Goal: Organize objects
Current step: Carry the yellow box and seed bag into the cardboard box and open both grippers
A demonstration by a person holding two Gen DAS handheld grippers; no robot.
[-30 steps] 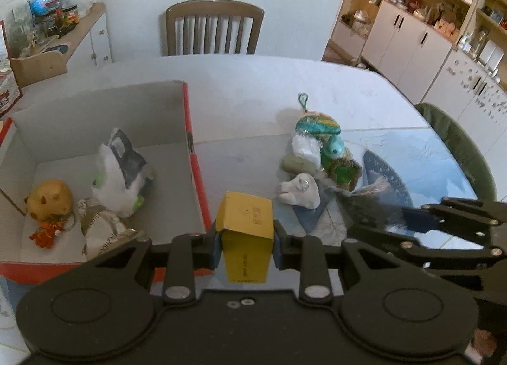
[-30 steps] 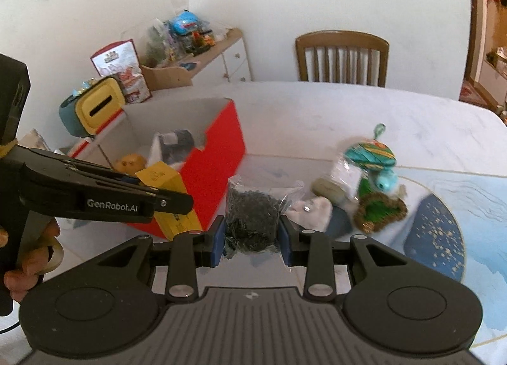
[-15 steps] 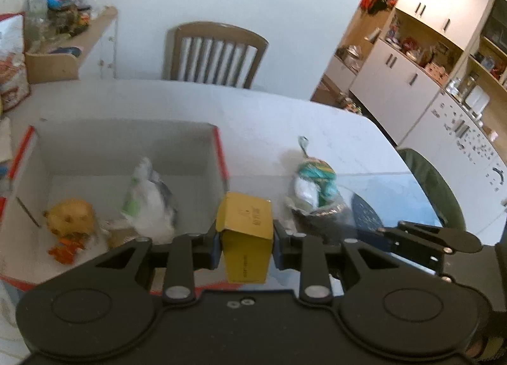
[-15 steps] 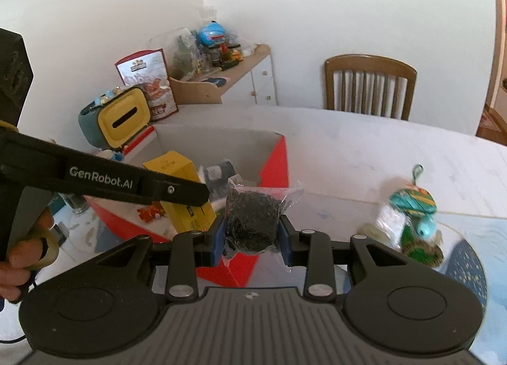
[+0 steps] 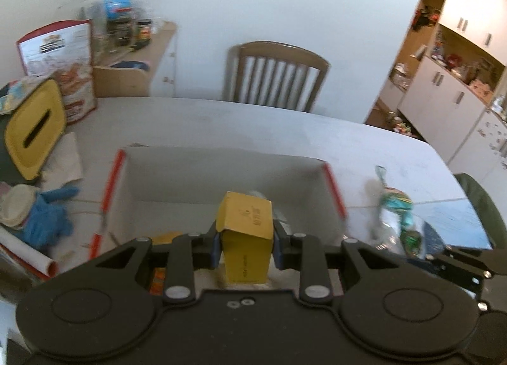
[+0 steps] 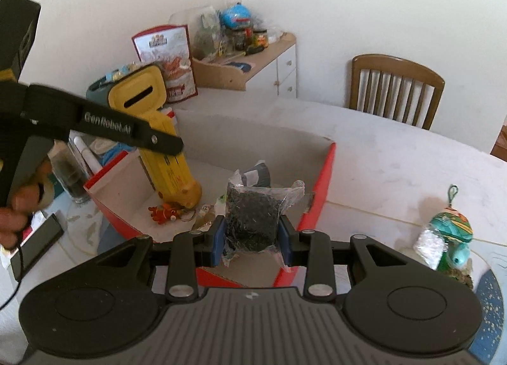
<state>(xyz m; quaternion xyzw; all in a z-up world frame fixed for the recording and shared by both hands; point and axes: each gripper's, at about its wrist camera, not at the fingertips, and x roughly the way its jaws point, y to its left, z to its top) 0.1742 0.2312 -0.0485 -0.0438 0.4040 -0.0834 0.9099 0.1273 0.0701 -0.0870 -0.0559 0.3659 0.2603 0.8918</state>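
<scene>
My left gripper (image 5: 245, 249) is shut on a yellow carton (image 5: 244, 225), which hangs over the inside of the red-edged cardboard box (image 5: 221, 156). From the right wrist view the left gripper (image 6: 169, 145) holds the yellow carton (image 6: 169, 165) tilted, its lower end down near the box floor. My right gripper (image 6: 252, 238) is shut on a clear bag of dark bits (image 6: 253, 216), above the front right part of the box (image 6: 320, 194). An orange toy (image 6: 163, 211) and small packets lie inside. A pile of loose items (image 6: 450, 232) lies on the table to the right.
A teal bin with a yellow slotted lid (image 5: 35, 130), a blue glove (image 5: 47, 216) and a snack bag (image 5: 63, 58) crowd the table left of the box. A wooden chair (image 5: 275, 73) stands behind the table. A person's hand (image 6: 16, 206) grips the left handle.
Both grippers have swung left and lifted. The yellow carton now hangs inside the box outline, and the bag of dark bits has come over the box's near right part.
</scene>
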